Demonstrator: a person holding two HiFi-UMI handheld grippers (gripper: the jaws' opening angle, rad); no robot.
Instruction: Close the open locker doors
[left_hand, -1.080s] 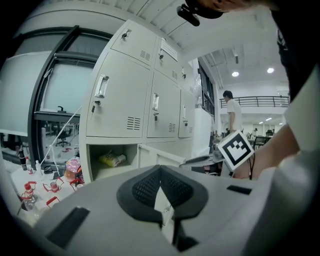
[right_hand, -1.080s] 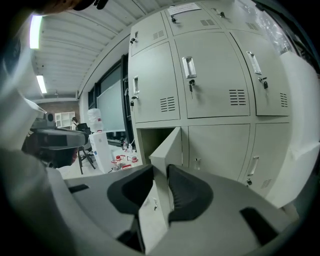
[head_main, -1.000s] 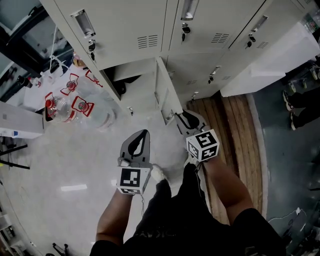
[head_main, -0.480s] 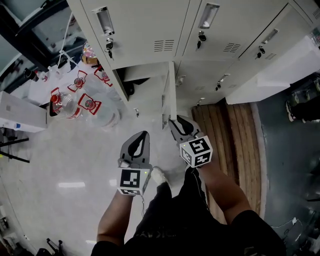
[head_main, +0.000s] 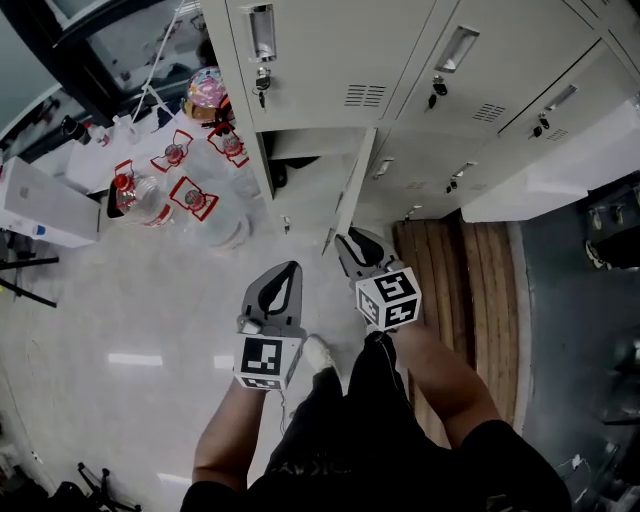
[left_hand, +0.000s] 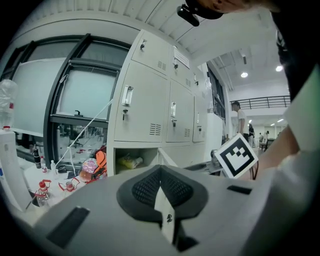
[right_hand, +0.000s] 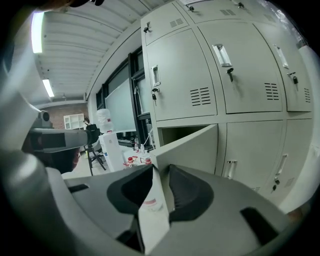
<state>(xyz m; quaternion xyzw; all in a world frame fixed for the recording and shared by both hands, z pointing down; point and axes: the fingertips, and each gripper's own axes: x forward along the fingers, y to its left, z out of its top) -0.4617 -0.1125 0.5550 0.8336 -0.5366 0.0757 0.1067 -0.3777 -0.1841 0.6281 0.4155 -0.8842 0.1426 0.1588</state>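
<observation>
- Left gripper (head_main: 288, 272) is clenched empty, held above the floor (head_main: 120, 300).
- Right gripper (head_main: 345, 243) has its jaws apart, just narrowing, and they line up with the free edge of the open locker door (head_main: 352, 190).
- The door juts half-open from the lockers' (head_main: 330, 50) lower row.

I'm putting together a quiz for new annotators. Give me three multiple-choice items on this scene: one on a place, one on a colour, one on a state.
1. The open locker door is in:
A the upper row
B the lower row
C neither, it lies on the floor

2. The labels on the bottles are:
A red
B blue
C green

3. The left hand-held gripper has its jaws:
A wide apart
B shut on a key
C shut, holding nothing

Answers:
1. B, it stands ajar below the closed upper doors.
2. A, red bands show in the head view.
3. C, its pads meet in the left gripper view.
</observation>
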